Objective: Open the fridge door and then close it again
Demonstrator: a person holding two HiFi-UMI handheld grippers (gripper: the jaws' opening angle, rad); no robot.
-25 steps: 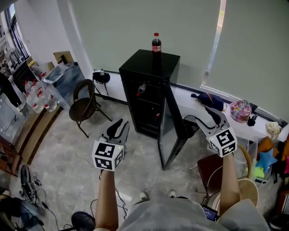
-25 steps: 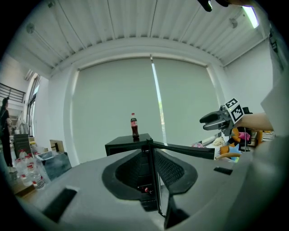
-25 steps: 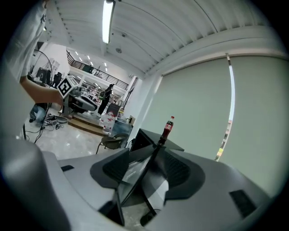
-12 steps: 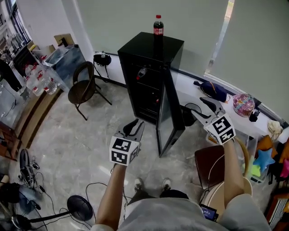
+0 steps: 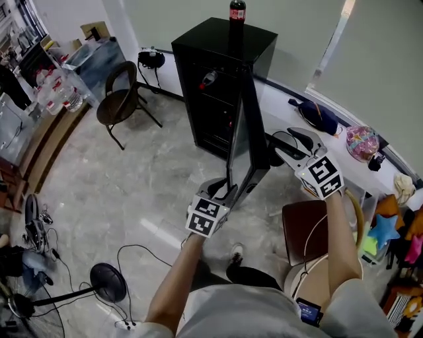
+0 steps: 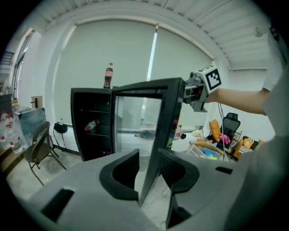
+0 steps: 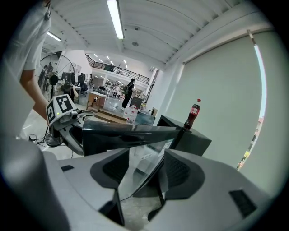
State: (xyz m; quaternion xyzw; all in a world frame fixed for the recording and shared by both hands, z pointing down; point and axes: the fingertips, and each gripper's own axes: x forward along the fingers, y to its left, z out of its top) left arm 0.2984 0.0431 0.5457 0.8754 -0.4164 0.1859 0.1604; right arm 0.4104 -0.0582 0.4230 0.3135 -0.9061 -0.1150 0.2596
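I count one black fridge [image 5: 225, 49] with one glass door [image 5: 246, 142]. Two bottles: the top bottle [image 5: 237, 10] and the shelf bottle [image 5: 207, 80] (lying inside). One dark folding chair [image 5: 117, 99], one brown-seated chair [image 5: 297, 224], one floor fan [image 5: 108, 282].

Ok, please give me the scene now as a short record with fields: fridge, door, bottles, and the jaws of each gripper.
fridge: black fridge, by the wall
door: fridge door, swung open, glass panel
on top: cola bottle, upright
inside: bottle lying on a shelf
left gripper: jaws apart, just been opening; the door's free edge stands between them
right gripper: jaws apart, the door's upper part between them, not clamped
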